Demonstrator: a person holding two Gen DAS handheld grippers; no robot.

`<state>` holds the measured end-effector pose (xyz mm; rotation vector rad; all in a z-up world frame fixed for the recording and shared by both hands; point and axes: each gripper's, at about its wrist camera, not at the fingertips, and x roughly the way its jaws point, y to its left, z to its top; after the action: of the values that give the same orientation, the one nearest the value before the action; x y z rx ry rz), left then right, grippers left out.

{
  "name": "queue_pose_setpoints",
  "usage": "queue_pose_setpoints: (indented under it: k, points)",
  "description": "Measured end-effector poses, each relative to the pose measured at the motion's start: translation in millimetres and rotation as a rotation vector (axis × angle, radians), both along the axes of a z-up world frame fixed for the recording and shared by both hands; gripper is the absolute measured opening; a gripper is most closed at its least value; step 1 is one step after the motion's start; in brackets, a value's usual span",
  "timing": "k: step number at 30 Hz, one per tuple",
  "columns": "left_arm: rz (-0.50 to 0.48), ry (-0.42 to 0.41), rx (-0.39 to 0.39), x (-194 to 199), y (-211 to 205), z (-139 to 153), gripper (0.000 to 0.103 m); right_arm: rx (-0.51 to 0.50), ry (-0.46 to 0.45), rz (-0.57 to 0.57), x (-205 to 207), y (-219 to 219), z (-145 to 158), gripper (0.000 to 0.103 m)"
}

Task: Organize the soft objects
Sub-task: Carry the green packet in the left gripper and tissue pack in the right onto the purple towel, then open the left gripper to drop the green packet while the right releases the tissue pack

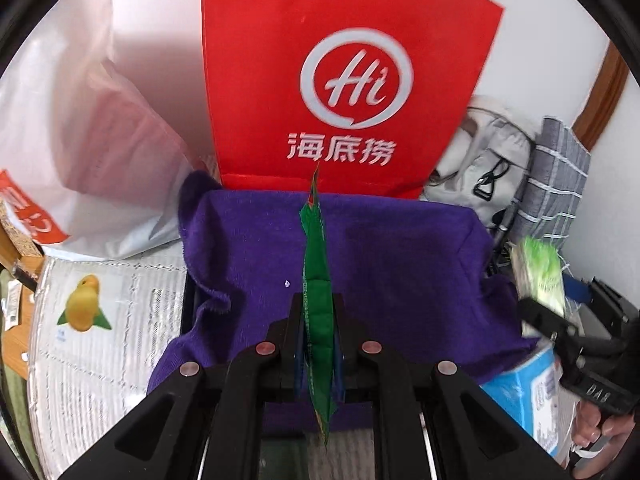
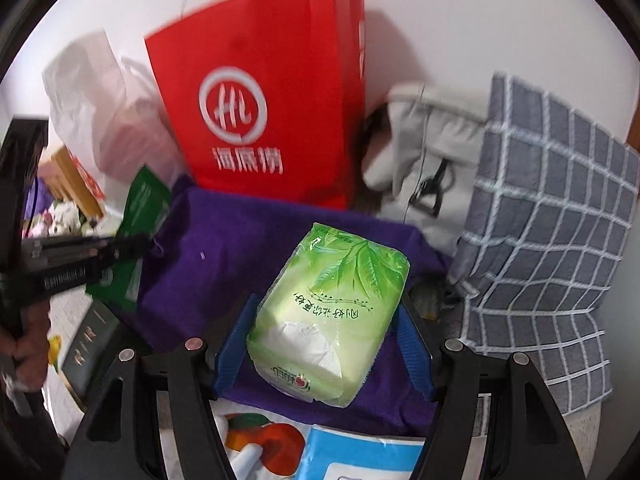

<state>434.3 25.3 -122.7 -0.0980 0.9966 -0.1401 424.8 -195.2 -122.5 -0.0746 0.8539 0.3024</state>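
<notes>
My left gripper point(image 1: 317, 312) is shut on a thin green packet point(image 1: 316, 280), held edge-on above a purple towel point(image 1: 380, 256). In the right wrist view the same packet point(image 2: 140, 208) and left gripper point(image 2: 132, 245) show at the left. My right gripper point(image 2: 326, 312) is shut on a light green tissue pack point(image 2: 332, 312), held over the purple towel point(image 2: 240, 248). In the left wrist view the tissue pack point(image 1: 540, 276) and right gripper point(image 1: 536, 312) are blurred at the right edge.
A red paper bag point(image 1: 340, 80) stands behind the towel, with a white plastic bag point(image 1: 80, 140) to its left. A grey backpack point(image 2: 432, 152) and checked grey cloth point(image 2: 548, 220) lie right. A blue tissue pack point(image 1: 524, 396) and a silver fruit-print bag point(image 1: 100, 320) lie nearby.
</notes>
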Motion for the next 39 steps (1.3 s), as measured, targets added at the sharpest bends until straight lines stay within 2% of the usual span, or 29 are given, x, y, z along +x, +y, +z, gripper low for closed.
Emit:
queue_pose_setpoints:
  k: [5, 9, 14, 17, 20, 24, 28, 29, 32, 34, 39]
  points:
    - [-0.012, 0.044, -0.031, 16.5, 7.6, -20.8, 0.011, -0.024, 0.072, 0.000, 16.0, -0.1, -29.5, 0.067]
    - [-0.012, 0.099, -0.009, 22.3, 11.6, -39.2, 0.011, -0.031, 0.113, -0.014, 25.1, -2.1, -45.9, 0.067]
    - [-0.017, 0.115, -0.015, 25.6, 9.3, -49.4, 0.011, -0.011, 0.181, -0.024, 36.8, -3.6, -64.9, 0.067]
    - [-0.019, 0.141, -0.013, 28.6, 7.0, -57.3, 0.011, 0.008, 0.201, -0.034, 40.4, -5.6, -68.5, 0.068]
    - [-0.024, 0.157, -0.017, 33.5, 0.8, -63.2, 0.011, -0.045, 0.204, -0.050, 42.6, -0.7, -73.3, 0.069]
    - [-0.015, 0.178, -0.008, 34.2, -0.6, -69.5, 0.011, -0.064, 0.203, -0.037, 40.9, 5.5, -73.9, 0.069]
    - [-0.014, 0.184, -0.018, 35.0, -2.3, -72.2, 0.012, -0.057, 0.207, -0.026, 42.9, 8.7, -75.5, 0.075]
    - [-0.016, 0.184, -0.024, 34.8, -2.7, -72.0, 0.013, -0.051, 0.209, -0.023, 43.5, 8.3, -75.0, 0.079]
    - [-0.017, 0.176, -0.017, 34.8, 0.2, -70.4, 0.032, -0.033, 0.213, -0.030, 47.3, 9.7, -75.9, 0.080]
    - [-0.011, 0.160, 0.000, 32.7, 2.6, -65.4, 0.051, -0.033, 0.215, -0.032, 46.3, 6.9, -74.8, 0.081]
    - [-0.017, 0.093, 0.054, 24.5, 5.4, -44.9, 0.062, -0.060, 0.197, -0.040, 40.7, 7.4, -69.9, 0.081]
